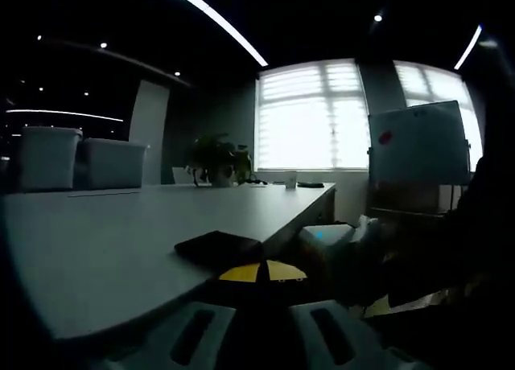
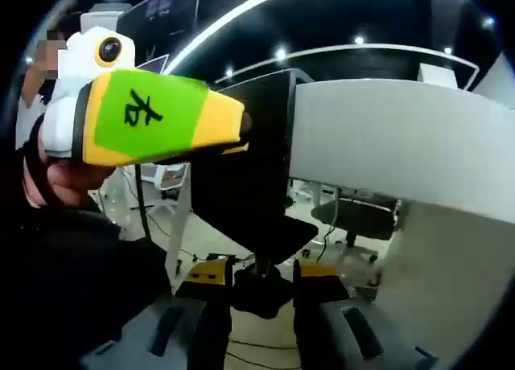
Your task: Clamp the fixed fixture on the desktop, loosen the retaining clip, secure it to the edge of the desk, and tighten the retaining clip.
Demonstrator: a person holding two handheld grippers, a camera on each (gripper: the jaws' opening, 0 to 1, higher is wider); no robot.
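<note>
- The clamp, a black C-shaped fixture, straddles the desk edge; in the left gripper view its top plate lies flat on the desk.
- It looks rigid and fairly heavy, smooth-sided, so likely slippery.
- The right gripper closes on the knob beneath, the sensible hold for turning.
- The left gripper grips the clamp's upper body, steadying it.
</note>
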